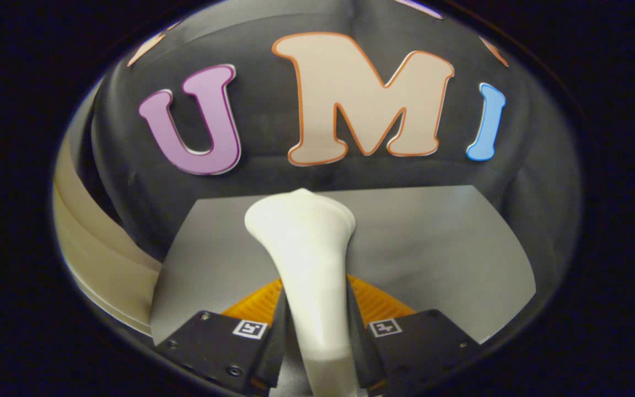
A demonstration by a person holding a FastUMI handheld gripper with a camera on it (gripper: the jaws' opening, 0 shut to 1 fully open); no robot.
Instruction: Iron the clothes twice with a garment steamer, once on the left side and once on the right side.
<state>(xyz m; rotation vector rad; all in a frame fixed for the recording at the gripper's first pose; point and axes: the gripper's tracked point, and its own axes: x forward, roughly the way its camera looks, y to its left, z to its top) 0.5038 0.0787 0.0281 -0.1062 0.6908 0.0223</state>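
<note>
Claw [317, 336] clamped on steamer [309, 259] handle — both fingers pressing the narrow neck, head flaring just beyond over grey desk [433, 242]. Likely rigid, smooth, top-heavy — grip low.

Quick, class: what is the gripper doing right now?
Gripper: fingers shut on the white plastic garment steamer, its head over the grey surface.
</note>
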